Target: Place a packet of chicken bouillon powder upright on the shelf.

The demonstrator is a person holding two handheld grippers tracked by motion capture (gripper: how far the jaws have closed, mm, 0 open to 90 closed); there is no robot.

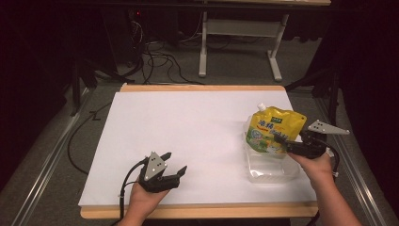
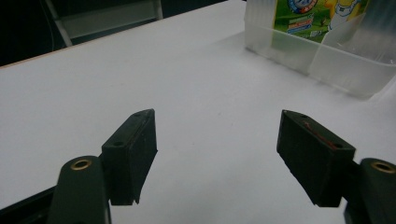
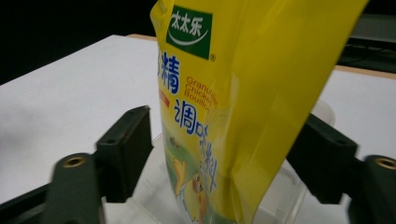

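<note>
Right tool (image 1: 282,141) has its jaws apart, one on each side of the yellow seasoning pouch (image 1: 274,129), and the pads do not press it. This pouch stands upright in the clear plastic container (image 1: 273,169) at the right side of the white table (image 1: 188,127). Left tool (image 1: 173,165) rests near the front edge, jaws apart, nothing between them.

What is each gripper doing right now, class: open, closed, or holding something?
Left gripper: open, holding nothing.
Right gripper: open, jaws either side of the yellow pouch, not pressing it.
</note>
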